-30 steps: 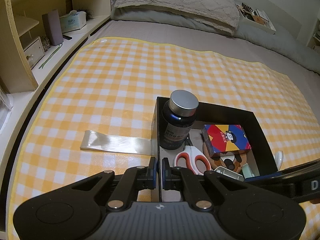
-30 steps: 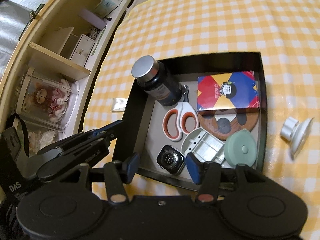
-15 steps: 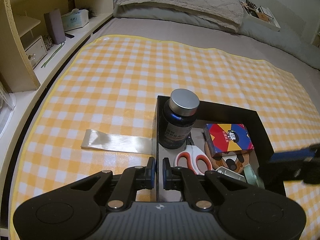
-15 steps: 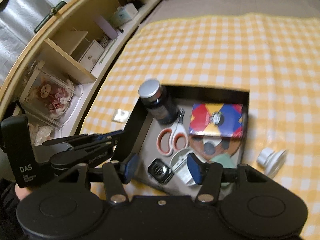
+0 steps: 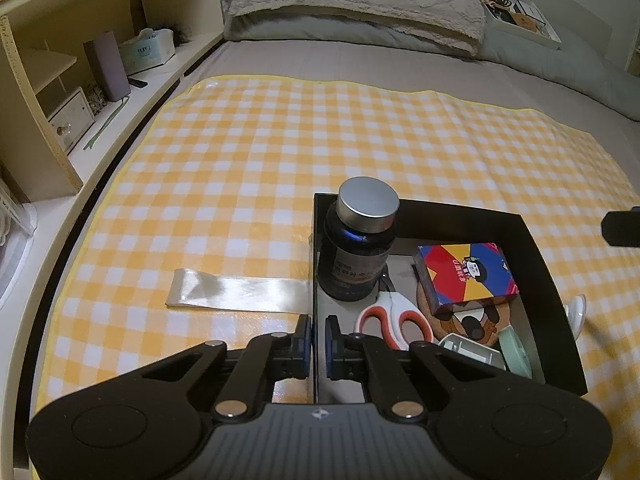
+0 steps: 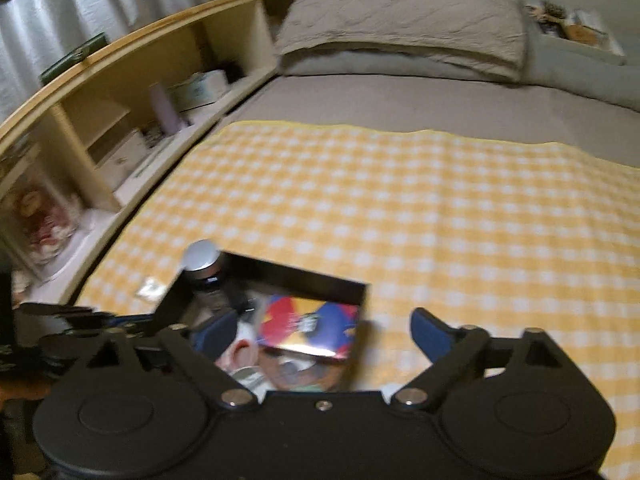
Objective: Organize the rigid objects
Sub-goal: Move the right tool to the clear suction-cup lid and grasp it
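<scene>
1. Two grippers show: the left gripper (image 5: 316,338) has its jaws drawn narrow, pinching the left wall of the black box (image 5: 538,256) between the blue pads.
2. The right gripper (image 6: 322,330) hangs above the box with its jaws spread wide and nothing between them.
3. The box sits on a yellow checked cloth (image 5: 280,152) spread over the bed.
4. In the box's far left corner a dark bottle (image 5: 358,248) with a silver cap stands upright.
5. Just right of it a colourful card box (image 5: 466,276) lies on a round brown coaster (image 5: 464,324).
6. Orange-handled scissors (image 5: 396,318) lie in front of the bottle, and a pale green round piece (image 5: 516,350) rests by the near right corner.
7. A strip of clear tape (image 5: 236,294) runs from the box's left wall across the cloth.
8. A white suction cup (image 5: 576,314) lies on the cloth just outside the right wall.
</scene>
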Action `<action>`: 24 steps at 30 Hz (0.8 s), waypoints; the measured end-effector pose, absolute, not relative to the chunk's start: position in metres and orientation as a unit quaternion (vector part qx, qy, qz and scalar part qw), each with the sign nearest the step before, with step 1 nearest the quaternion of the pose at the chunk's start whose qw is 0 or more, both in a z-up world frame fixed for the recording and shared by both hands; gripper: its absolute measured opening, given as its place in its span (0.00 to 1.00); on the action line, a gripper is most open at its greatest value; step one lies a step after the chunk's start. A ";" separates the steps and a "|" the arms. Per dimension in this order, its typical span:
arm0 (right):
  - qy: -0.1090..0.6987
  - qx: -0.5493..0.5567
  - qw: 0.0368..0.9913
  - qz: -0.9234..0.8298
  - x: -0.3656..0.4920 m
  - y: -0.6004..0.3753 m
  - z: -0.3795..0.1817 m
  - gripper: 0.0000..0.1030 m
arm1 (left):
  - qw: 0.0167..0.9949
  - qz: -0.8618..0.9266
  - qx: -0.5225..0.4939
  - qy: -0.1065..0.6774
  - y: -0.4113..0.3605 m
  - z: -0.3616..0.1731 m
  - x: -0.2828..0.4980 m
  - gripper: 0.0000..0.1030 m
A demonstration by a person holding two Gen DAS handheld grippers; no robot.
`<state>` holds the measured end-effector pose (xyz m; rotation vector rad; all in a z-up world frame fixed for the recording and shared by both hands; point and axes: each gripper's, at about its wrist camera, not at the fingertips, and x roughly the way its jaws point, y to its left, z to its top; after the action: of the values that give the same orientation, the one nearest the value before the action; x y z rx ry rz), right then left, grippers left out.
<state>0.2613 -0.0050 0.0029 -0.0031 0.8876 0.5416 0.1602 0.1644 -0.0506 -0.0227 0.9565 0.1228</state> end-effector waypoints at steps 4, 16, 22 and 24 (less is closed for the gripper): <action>0.428 -0.014 0.873 0.231 0.269 -0.021 -0.003 0.97 | 0.887 0.059 -0.010 0.458 0.164 -0.051 0.160 0.04; 0.567 0.069 0.798 0.194 0.282 -0.052 -0.049 0.42 | 0.887 0.059 -0.010 0.458 0.164 -0.051 0.159 0.04; 0.588 0.076 0.784 0.183 0.280 -0.045 -0.068 0.34 | 0.887 0.058 -0.011 0.458 0.165 -0.051 0.160 0.04; 0.589 0.079 0.784 0.179 0.283 -0.045 -0.071 0.33 | 0.887 0.058 -0.011 0.458 0.164 -0.051 0.160 0.04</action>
<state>0.2831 -0.0450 -0.0706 0.1709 1.2706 0.3860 0.1601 0.1641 -0.0511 -0.0225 0.9528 0.1206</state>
